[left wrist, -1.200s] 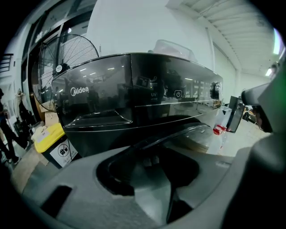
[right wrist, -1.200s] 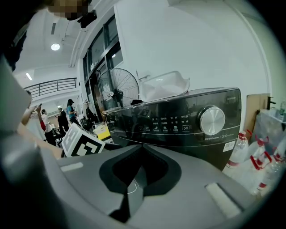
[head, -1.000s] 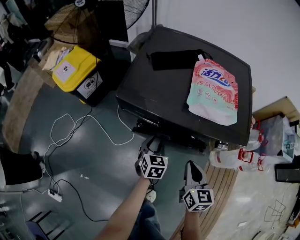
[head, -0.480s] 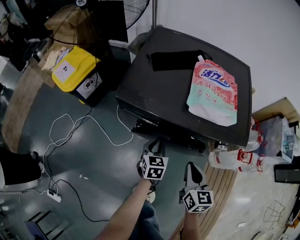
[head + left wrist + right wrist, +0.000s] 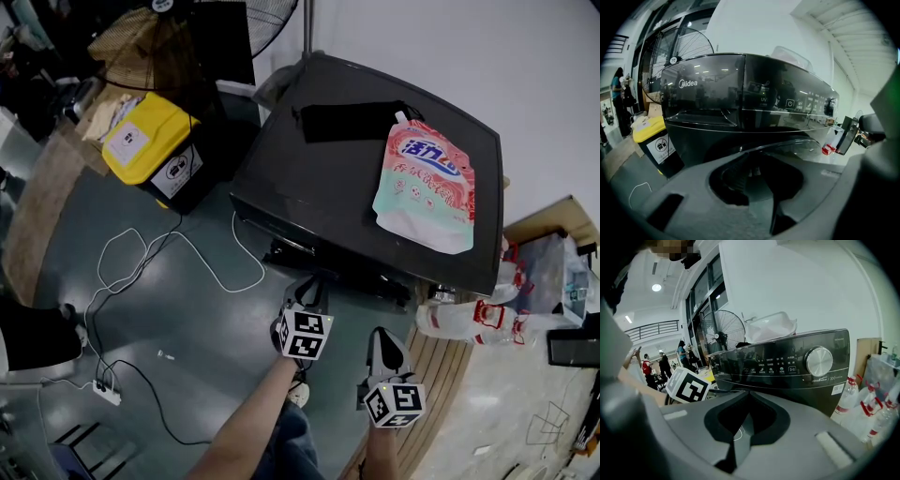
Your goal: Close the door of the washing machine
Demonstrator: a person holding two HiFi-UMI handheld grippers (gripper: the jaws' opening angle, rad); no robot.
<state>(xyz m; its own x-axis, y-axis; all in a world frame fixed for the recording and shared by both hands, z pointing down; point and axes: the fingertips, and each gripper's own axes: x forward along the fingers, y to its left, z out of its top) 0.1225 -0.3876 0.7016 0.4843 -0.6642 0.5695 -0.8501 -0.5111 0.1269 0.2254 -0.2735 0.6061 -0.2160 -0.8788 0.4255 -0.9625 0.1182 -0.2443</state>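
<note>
A dark front-loading washing machine stands against the white wall. Its round door hangs open, sticking out low at the front. My left gripper reaches that door's near edge. In the left gripper view the curved glass door runs across right at my left gripper, whose narrowed jaws pinch its rim. My right gripper hovers just right of the left one, short of the machine. Seen from the right gripper view, the right gripper has its jaws together with nothing in them, facing the control panel.
A pink detergent pouch and a black cloth lie on the machine's top. A yellow-lidded bin stands to the left, with white cables and a power strip on the floor. Plastic bottles crowd the right side.
My left gripper has rolled a little at the door's edge. The right gripper and the machine look the same.
</note>
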